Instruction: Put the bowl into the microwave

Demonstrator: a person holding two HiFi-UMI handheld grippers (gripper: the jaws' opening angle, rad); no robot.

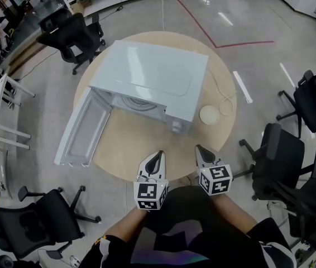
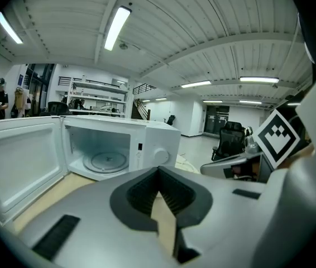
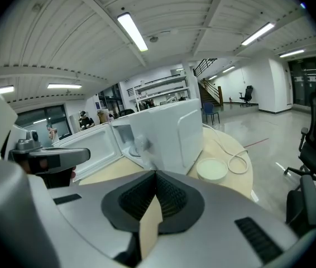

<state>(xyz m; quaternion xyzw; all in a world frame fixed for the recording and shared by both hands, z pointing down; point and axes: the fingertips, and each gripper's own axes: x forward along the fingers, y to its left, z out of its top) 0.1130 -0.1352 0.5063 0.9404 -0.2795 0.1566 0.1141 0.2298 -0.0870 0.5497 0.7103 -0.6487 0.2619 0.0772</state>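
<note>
Cable risk: white cable [image 1: 225, 101] loops just beside the bowl [image 1: 209, 115], so fingers closing on the rim could snag it and drag it along.
Corner risk: the bowl stands at the microwave [image 1: 152, 77] side wall, round the corner from the opening. A carried bowl swung too tight could knock the front corner and tip.
Door risk: the door [image 1: 82, 128] hangs wide open past the worktop [image 1: 141, 149] edge (a bump from the left arm could swing it or shift the oven).
Grip risk: the bowl looks shallow and smooth, so a pinch on 1 thin rim may slip.
Bowl: on the worktop to the right of the microwave, well apart from both grippers. It shows a pale inside and looks empty.
Microwave cavity: open, with the glass turntable [image 2: 109, 161] in place and nothing on it.
Left gripper [image 1: 158, 153]: at the near worktop edge, fingers pressed together with nothing between them.
Right gripper [image 1: 199, 148]: beside it, fingers likewise together and empty, pointing toward the bowl's side.
Step judged: nothing grasped yet. The reach to the bowl is to come, probably by the right gripper, which is the nearer one.
</note>
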